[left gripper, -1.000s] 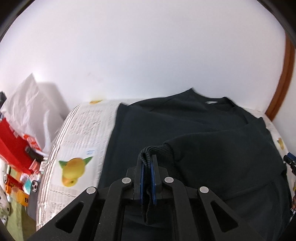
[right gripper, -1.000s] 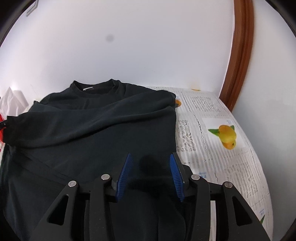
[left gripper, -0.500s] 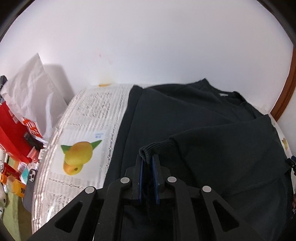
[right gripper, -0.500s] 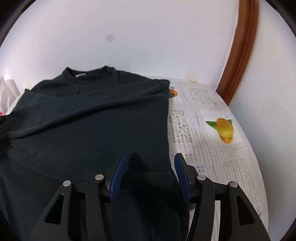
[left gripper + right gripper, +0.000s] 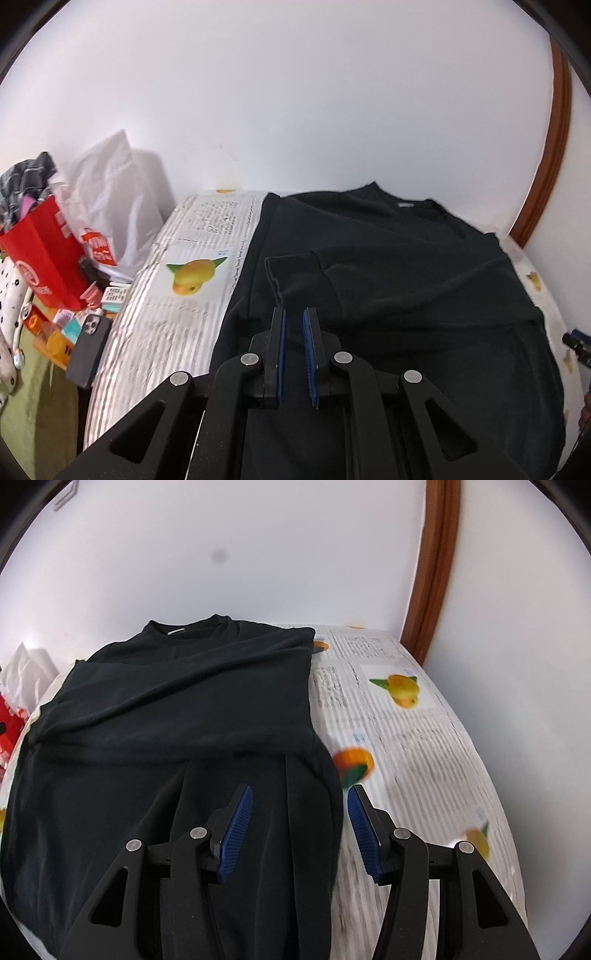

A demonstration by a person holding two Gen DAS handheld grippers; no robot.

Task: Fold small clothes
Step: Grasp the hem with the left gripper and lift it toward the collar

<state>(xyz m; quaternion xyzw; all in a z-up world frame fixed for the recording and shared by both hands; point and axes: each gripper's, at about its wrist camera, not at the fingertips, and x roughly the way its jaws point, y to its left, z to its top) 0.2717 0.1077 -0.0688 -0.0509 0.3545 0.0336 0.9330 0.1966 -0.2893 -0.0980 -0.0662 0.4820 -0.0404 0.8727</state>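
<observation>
Black sweatshirt [image 5: 406,280] spread flat on fruit-print cloth [image 5: 192,258], sleeve cuff [image 5: 291,269] laid across body. Left gripper [image 5: 293,325] slightly parted, nothing held. Right gripper [image 5: 300,805] spread wide above hem.

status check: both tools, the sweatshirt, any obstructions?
Left tool slightly open, empty, just short of the sleeve cuff. Right tool wide open over the black sweatshirt. Sleeve lies folded across the body. Nothing in the way.

The sweater's hem [image 5: 258,904] is running beneath the right gripper [image 5: 299,812], out of frame. Tablecloth print [image 5: 424,746] beside it is blurring.
</observation>
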